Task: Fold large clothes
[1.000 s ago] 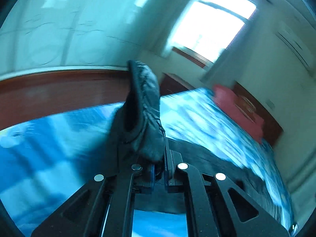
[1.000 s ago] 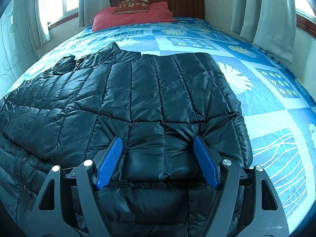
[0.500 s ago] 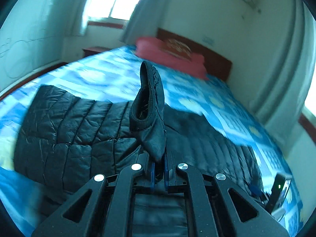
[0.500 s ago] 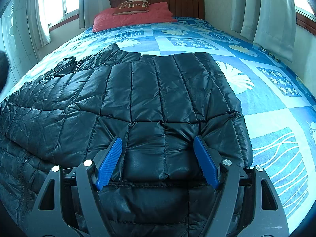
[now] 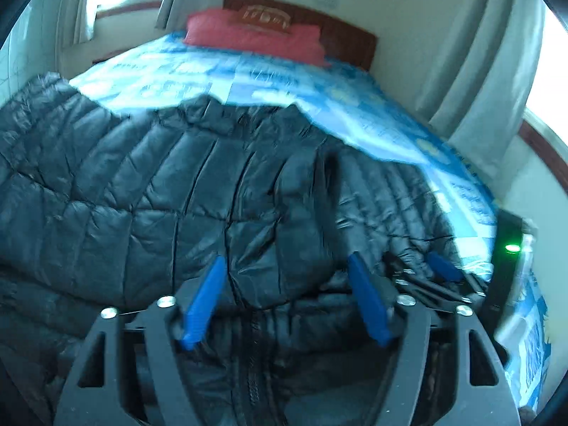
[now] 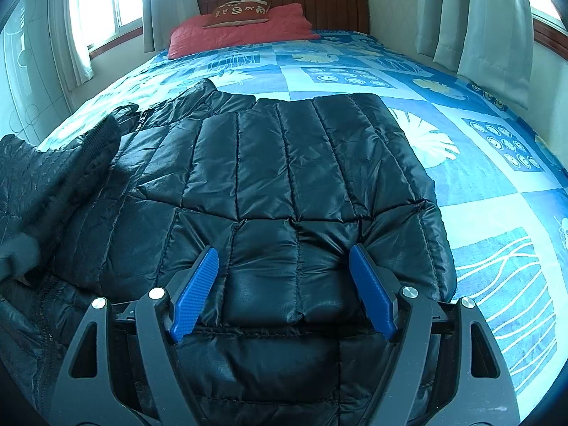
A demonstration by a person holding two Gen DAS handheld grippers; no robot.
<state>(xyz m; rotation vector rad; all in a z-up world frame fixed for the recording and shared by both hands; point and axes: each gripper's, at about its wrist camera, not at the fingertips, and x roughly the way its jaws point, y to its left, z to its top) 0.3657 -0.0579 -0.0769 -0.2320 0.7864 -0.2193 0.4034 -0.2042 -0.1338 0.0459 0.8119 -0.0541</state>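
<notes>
Lying across the lower frame on the bed (image 6: 479, 113), the black jacket (image 6: 284, 177) looks partly folded, sides seemingly turned inward; lengthwise folds remain. Left tool (image 5: 284, 301) and right tool (image 6: 284, 291) both gape apart, holding nothing.

Quilted jacket (image 6: 284, 184): 1 (black). Grippers: 2, left gripper (image 5: 284, 301), right gripper (image 6: 284, 291). Red pillow (image 6: 241, 32): 1, twelve o'clock.
</notes>
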